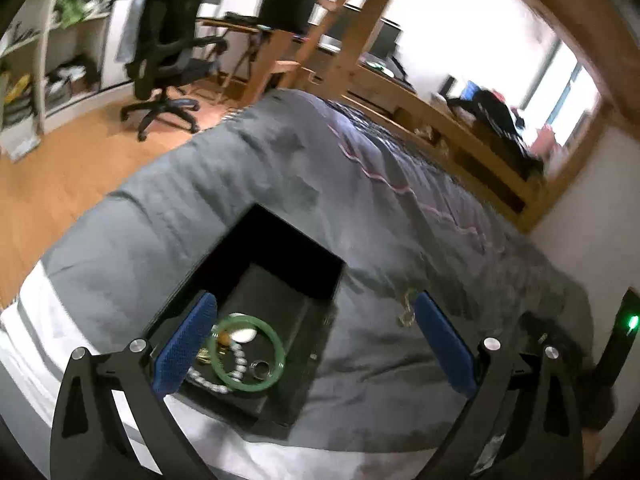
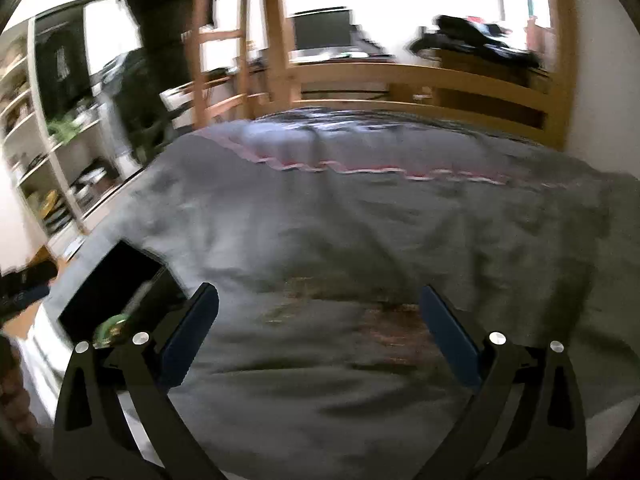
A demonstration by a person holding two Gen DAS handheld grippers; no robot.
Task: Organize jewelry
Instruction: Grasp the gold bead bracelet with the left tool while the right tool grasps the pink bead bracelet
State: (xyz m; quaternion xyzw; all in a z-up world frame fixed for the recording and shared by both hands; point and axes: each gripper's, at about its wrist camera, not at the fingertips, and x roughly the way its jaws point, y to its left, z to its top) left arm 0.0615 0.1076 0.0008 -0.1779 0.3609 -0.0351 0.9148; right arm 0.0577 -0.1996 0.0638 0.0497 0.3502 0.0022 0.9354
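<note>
Left wrist view: the left gripper [image 1: 314, 330] hangs over a bed covered by a grey quilt [image 1: 360, 208], its blue-padded jaws spread wide with nothing between them. Below its left finger sits an open black jewelry box [image 1: 280, 280], lid raised behind it. Inside the box lie a green bangle [image 1: 250, 354], a strand of white beads [image 1: 224, 376] partly crossing the bangle, a small silver ring [image 1: 262, 369] and something gold at the bangle's left edge. On the quilt, just right of the box and near the right pad, lies a thin gold chain [image 1: 406, 312], still outside the box.

Right wrist view: the picture is badly blurred. The right gripper [image 2: 318, 330] also has its jaws spread apart and empty above the quilt. The black box shows at the lower left, with a bit of the green bangle visible. Brownish and gold smears on the quilt between the pads may be more jewelry, but that cannot be told for sure.

The chain looks light, limp and slippery; it would likely bunch and slide, so pinching it at a gathered clump seems safer than at one strand. The bangle looks rigid and possibly brittle, best taken across its rim.
</note>
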